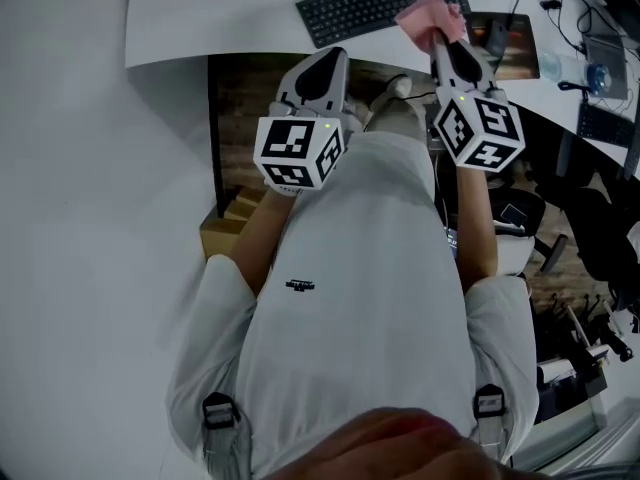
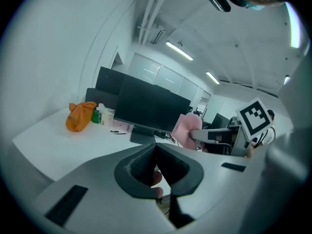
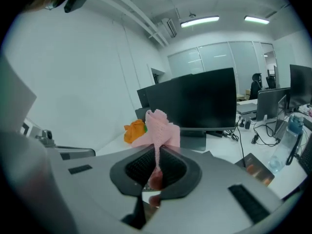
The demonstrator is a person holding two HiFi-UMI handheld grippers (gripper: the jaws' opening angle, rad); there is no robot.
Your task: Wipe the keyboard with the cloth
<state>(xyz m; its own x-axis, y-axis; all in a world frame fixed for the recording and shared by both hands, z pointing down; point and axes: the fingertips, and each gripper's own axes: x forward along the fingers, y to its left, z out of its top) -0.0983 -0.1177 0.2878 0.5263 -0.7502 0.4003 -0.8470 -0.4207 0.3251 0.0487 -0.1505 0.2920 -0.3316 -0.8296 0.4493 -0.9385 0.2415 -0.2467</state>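
The black keyboard [image 1: 385, 6] lies on the white desk [image 1: 220, 13] at the top of the head view. My right gripper [image 1: 441, 41] is shut on a pink cloth [image 1: 430, 16], which hangs over the keyboard's right end. In the right gripper view the cloth [image 3: 159, 129] sticks up from the closed jaws. My left gripper [image 1: 324, 61] is shut and holds nothing. It hovers at the desk's front edge, just below the keyboard's left half. From the left gripper view I see the cloth [image 2: 184, 130] to the right, and the keyboard is hidden.
A dark monitor [image 3: 195, 101] stands behind the keyboard, with an orange bag [image 3: 135, 130] to its left. A tablet [image 1: 505, 43] lies right of the keyboard, and a water bottle [image 3: 285, 140] and cables sit beyond it. The person's body fills the lower head view.
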